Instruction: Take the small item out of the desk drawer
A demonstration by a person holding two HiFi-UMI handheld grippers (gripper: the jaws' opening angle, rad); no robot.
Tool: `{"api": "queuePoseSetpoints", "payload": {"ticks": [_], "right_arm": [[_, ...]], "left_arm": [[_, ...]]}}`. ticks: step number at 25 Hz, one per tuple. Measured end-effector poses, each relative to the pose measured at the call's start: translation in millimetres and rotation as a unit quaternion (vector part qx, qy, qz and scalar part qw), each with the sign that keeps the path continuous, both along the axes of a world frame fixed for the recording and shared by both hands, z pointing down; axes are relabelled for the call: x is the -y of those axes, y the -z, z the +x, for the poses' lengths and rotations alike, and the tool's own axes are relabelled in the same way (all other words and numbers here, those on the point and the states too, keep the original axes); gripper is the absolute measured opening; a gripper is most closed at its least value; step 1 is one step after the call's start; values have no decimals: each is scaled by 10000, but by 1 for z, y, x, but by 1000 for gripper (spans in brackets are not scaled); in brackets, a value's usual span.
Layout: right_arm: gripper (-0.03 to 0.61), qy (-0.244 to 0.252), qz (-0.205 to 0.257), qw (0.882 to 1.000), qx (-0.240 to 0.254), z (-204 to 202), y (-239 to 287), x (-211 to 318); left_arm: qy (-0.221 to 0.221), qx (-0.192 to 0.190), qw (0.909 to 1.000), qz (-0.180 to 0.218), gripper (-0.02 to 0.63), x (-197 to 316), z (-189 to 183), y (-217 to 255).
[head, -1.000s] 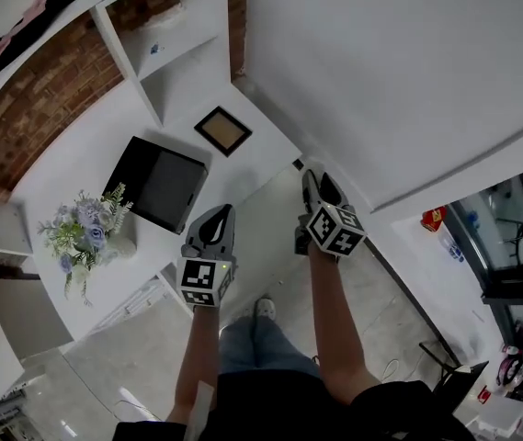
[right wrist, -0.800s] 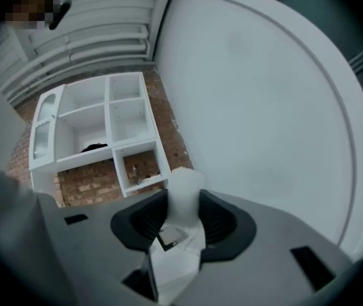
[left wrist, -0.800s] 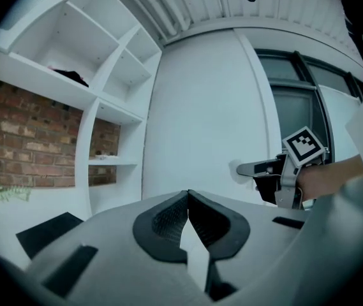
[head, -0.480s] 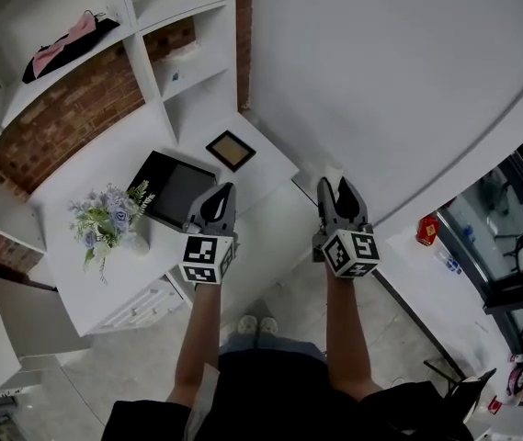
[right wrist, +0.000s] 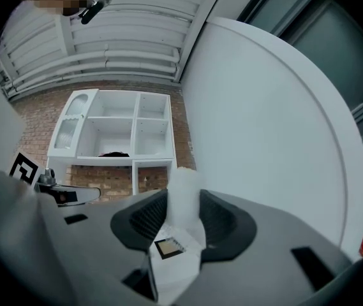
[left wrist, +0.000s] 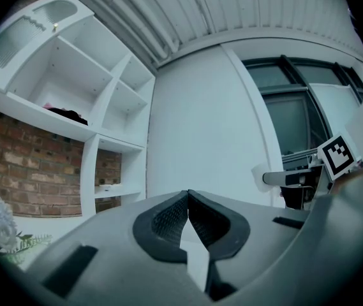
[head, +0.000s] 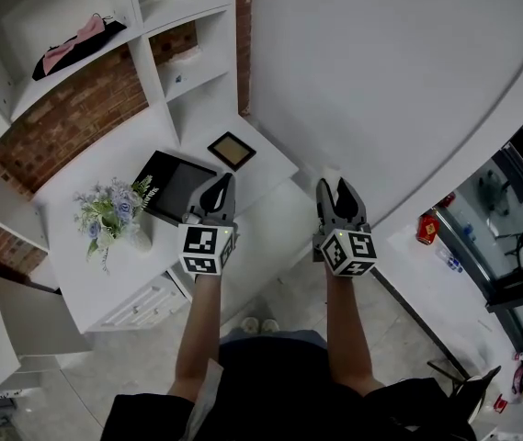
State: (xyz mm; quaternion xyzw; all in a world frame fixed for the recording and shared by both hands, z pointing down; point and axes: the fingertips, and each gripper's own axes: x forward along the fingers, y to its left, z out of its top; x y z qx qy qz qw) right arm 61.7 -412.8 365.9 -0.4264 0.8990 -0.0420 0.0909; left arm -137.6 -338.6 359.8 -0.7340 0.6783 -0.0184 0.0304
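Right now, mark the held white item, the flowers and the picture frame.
white item point(right wrist: 183, 199), right gripper view, its middle.
flowers point(head: 112, 211), head view, the blooms.
picture frame point(head: 232, 150), head view, its centre.

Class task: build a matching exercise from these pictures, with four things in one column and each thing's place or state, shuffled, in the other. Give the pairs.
1 left gripper
2 right gripper
3 flowers
4 pink item

a on a shelf
b shut on a white item
c on the desk
d shut, nothing held

Pairs: 1-d, 2-b, 3-c, 4-a

White small item point(right wrist: 184, 195), red brick wall point(head: 68, 108)
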Motion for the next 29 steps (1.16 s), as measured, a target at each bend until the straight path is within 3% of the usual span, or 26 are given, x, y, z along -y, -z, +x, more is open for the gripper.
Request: {"api": "queuePoseSetpoints", "payload": {"ticks": [29], "right_arm": [[153, 74, -210, 9997, -113, 3, -13, -2]], "left_arm": [[-41, 4, 9998, -184, 9, 0, 13, -14]]}}
